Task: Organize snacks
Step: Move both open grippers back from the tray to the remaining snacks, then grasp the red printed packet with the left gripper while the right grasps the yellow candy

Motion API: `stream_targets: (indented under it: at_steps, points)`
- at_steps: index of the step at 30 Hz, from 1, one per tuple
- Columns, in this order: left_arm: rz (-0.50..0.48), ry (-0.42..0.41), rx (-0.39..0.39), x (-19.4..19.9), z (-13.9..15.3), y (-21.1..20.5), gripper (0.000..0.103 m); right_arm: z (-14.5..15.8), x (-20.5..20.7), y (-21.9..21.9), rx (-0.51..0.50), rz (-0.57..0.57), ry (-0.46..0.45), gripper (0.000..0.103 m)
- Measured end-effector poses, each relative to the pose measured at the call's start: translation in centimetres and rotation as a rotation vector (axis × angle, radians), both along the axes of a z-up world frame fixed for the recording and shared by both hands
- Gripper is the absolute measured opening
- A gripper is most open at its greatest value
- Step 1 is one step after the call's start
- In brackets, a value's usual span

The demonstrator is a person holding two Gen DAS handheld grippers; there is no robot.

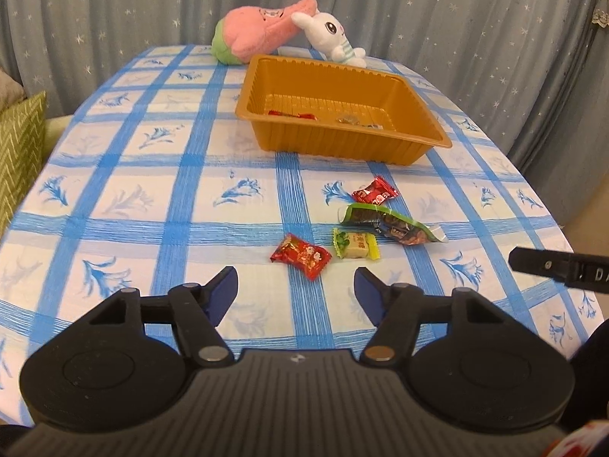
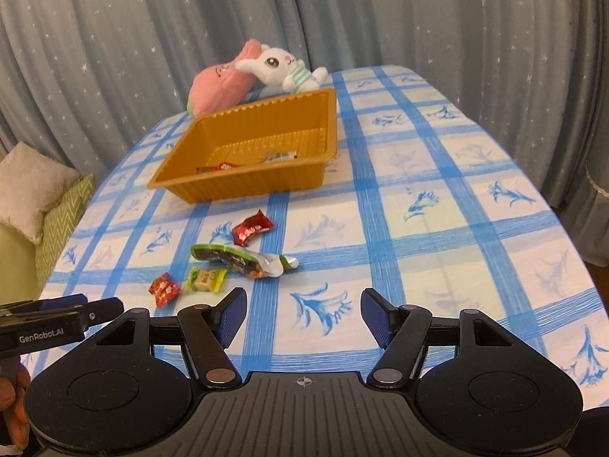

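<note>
Both jaws are spread with nothing between: the left gripper (image 1: 296, 285) just before a red candy (image 1: 300, 256), the right gripper (image 2: 303, 306) near the green snack packet (image 2: 243, 261); the orange tray (image 1: 354, 144) stands beyond.

four snacks (image 1: 300, 255), one tray (image 1: 380, 144), two plush toys (image 1: 262, 30)

Glossy ribbed plastic tray (image 1: 338, 141), shiny foil snack wrappers (image 1: 300, 256), matt woven tablecloth (image 1: 152, 198), fuzzy plush toys (image 1: 262, 30).

Bare cloth (image 1: 152, 228) left of snacks; tray (image 1: 342, 144) and plush toys (image 1: 266, 26) block far side.
</note>
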State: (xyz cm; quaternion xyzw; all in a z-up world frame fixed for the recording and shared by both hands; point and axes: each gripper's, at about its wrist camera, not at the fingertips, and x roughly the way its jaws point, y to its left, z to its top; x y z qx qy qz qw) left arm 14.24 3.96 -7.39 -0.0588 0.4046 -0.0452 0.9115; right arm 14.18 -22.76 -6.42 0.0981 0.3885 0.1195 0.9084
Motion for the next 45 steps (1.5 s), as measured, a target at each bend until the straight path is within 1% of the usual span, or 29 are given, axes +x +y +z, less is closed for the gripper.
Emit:
stream_targets:
  at_steps: [10, 12, 14, 16, 19, 23, 24, 26, 27, 29, 32, 35, 41, 45]
  points:
    - [0.032, 0.051, -0.081, 3.4, -2.7, 0.2, 0.064, -2.9, 1.8, 0.9, -0.017, 0.017, 0.057, 0.066]
    - [0.033, 0.065, -0.098, 4.1, -3.3, 0.2, 0.06, -3.5, 2.1, 1.1, -0.019, 0.02, 0.065, 0.066]
    - [0.031, 0.076, -0.12, 4.7, -3.9, 0.1, 0.05, -3.9, 2.4, 1.2, -0.026, 0.022, 0.069, 0.066]
    - [0.032, 0.084, -0.135, 5.2, -4.3, 0.1, 0.045, -4.2, 2.6, 1.3, -0.032, 0.023, 0.07, 0.066]
    - [0.048, 0.075, -0.154, 5.7, -4.8, 0.2, 0.045, -4.5, 3.1, 1.3, -0.033, 0.02, 0.074, 0.066]
    - [0.078, 0.074, -0.198, 6.5, -4.8, 0.7, 0.044, -4.8, 3.5, 1.5, -0.037, 0.023, 0.078, 0.066]
    - [0.078, 0.074, -0.195, 6.6, -4.8, 0.7, 0.043, -4.8, 3.6, 1.6, -0.037, 0.026, 0.078, 0.066]
    - [0.07, 0.073, -0.157, 6.8, -4.8, 0.4, 0.034, -4.8, 3.8, 1.8, -0.039, 0.03, 0.075, 0.066]
    - [0.065, 0.073, -0.134, 6.8, -4.8, 0.3, 0.032, -4.8, 3.8, 1.9, -0.039, 0.033, 0.074, 0.066]
    - [0.047, 0.07, -0.083, 6.7, -4.8, 0.1, 0.021, -4.8, 3.9, 2.2, -0.041, 0.042, 0.073, 0.066]
    - [0.005, 0.068, -0.024, 6.3, -4.8, -0.1, 0.019, -4.7, 3.8, 2.8, -0.04, 0.07, 0.066, 0.066]
    - [0.002, 0.068, 0.012, 5.8, -4.6, 0.2, 0.019, -4.8, 3.8, 3.8, -0.032, 0.126, 0.054, 0.066]
    - [0.026, 0.069, 0.026, 5.1, -4.6, 1.7, 0.019, -5.1, 4.2, 7.0, -0.021, 0.246, 0.024, 0.066]
    - [0.055, 0.075, -0.004, 5.2, -4.5, 2.7, 0.019, -5.7, 5.4, 9.2, -0.024, 0.279, 0.023, 0.066]
